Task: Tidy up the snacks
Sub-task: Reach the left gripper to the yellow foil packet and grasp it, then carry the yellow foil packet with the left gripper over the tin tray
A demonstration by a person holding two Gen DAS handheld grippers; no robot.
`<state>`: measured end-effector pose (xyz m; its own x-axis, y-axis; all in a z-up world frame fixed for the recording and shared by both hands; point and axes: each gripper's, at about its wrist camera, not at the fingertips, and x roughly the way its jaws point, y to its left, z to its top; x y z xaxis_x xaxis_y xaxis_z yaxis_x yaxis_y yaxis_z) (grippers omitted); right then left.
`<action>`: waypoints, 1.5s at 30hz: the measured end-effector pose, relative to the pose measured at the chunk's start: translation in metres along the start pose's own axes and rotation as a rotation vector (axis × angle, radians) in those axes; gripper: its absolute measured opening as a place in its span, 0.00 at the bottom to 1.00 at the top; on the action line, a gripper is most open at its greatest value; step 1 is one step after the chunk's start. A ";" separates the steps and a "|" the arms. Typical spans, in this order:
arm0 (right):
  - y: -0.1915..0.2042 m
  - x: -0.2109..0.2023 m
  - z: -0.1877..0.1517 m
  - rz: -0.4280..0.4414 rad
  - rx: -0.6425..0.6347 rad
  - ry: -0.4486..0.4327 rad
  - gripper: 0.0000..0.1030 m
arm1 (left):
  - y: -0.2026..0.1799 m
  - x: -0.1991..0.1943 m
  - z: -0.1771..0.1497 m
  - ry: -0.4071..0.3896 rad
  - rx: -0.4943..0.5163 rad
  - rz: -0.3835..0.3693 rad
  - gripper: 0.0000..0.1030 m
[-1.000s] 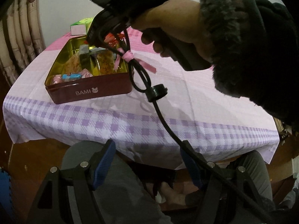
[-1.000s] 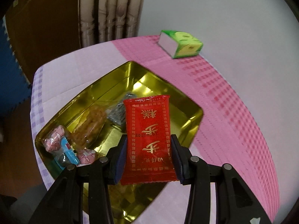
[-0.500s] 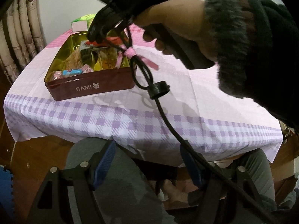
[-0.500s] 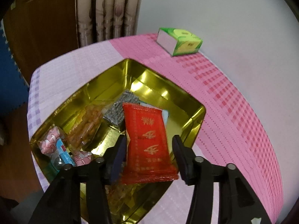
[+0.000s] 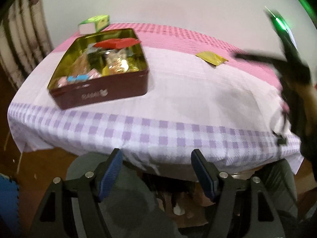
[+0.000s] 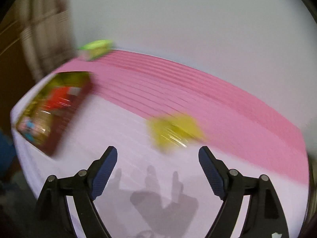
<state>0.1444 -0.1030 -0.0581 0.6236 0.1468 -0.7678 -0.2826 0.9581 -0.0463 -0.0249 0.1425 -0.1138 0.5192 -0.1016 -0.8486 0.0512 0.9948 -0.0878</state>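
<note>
A maroon tin [image 5: 99, 93] with a gold inside sits at the table's left and holds several snacks, with a red packet [image 5: 116, 42] lying on top at its far side. A gold packet [image 5: 212, 58] lies flat on the cloth to the right. My left gripper [image 5: 156, 172] hangs open below the table's front edge, empty. My right gripper [image 6: 157, 166] is over the cloth, its jaws opening with nothing between them; the blurred gold packet [image 6: 174, 132] lies just beyond its tips and the tin [image 6: 53, 111] is far to its left.
A green and white box [image 5: 94, 22] stands at the table's far left corner. The cloth is pink at the back and purple-checked at the front edge [image 5: 158, 136]. A person's grey-clad knees [image 5: 122, 198] are under the table. A radiator stands at the left.
The right gripper let the red packet drop into the tin, opened wide and swept fast to the right toward the gold packet. The hand no longer blocks the left wrist view.
</note>
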 end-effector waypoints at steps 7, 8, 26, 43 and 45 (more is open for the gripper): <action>-0.126 -0.048 -0.108 -0.153 0.347 -0.031 0.84 | -0.069 0.033 0.062 -0.075 0.170 -0.087 0.71; -0.132 -0.054 -0.117 -0.155 0.367 -0.042 0.85 | -0.082 0.042 0.080 -0.098 0.182 -0.097 0.71; -0.170 -0.073 -0.127 -0.035 0.411 -0.102 0.88 | -0.198 0.196 0.229 0.046 0.426 -0.064 0.71; -0.166 -0.084 -0.123 -0.006 0.421 -0.130 0.90 | -0.209 0.205 0.228 0.034 0.449 0.004 0.56; -0.165 -0.084 -0.122 -0.002 0.421 -0.133 0.90 | -0.208 0.200 0.222 0.031 0.468 0.011 0.53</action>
<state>0.0493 -0.3033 -0.0643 0.7199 0.1484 -0.6780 0.0238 0.9710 0.2379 0.2580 -0.0842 -0.1490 0.4968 -0.0843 -0.8638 0.4291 0.8889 0.1601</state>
